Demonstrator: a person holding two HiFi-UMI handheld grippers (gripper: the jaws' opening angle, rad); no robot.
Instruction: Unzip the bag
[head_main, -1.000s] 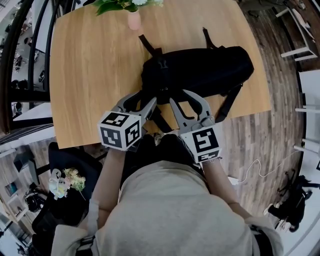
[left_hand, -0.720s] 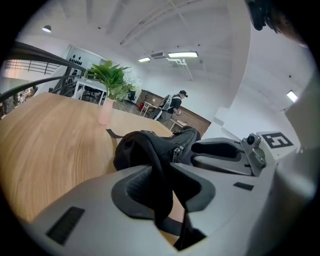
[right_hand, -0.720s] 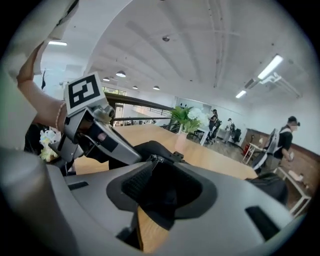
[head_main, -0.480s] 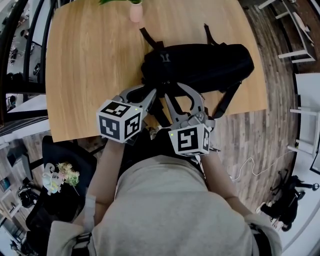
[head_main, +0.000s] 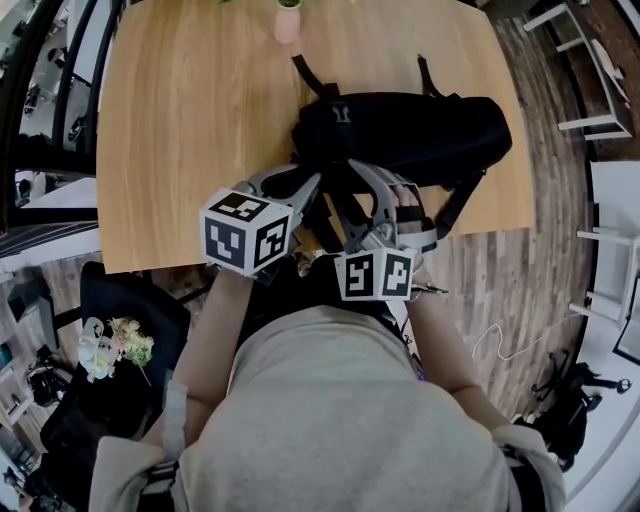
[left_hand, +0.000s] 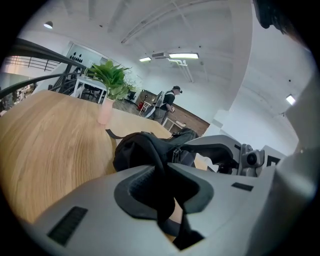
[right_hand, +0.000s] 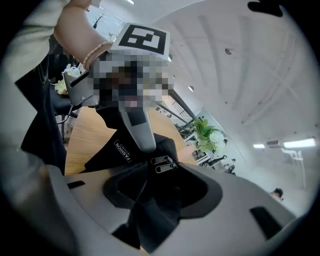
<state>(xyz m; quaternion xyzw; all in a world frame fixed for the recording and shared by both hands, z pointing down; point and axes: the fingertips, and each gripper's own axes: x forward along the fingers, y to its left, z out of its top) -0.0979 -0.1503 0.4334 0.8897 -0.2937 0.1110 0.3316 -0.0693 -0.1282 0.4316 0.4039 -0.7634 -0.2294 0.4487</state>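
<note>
Wood surface (head_main: 180, 130) over a plank floor (head_main: 520, 270), pink vase (head_main: 287, 25) at the far edge.

Head view: black bag (head_main: 420, 130) lies lengthwise on the right half of the surface. One end is near the right edge, and straps trail over the near edge twd the person. Both tools are at its near-left end, left tongs (head_main: 312, 180) and right tongs (head_main: 375, 185) side by side, tips at the bag. Vs a sec ago the right tool's marker cube shows a diff. face, so that wrist has rolled. Left tool is where it was.

Left gripper view: left tongs have just been closing & now pinch a black strap (left_hand: 156, 165) that runs from the bag's end down thru the gap. Reads as the anchor grip, bracing the bag so it won't drag when the zip gets pulled.

Right gripper view: right tongs have just been opening & stand spread wide, nothing gripped. Dark bag fabric fills the gap. Two metal zip pulls (right_hand: 162, 163) lie just past the tips, not btwn the pads yet. Zip looks shut, so unzipping not begun. Prob. next: ease fwd, close on a pull, draw it along the bag away from the held end. Risk: pulls are small & flat, easy to nip fabric instead.
</note>
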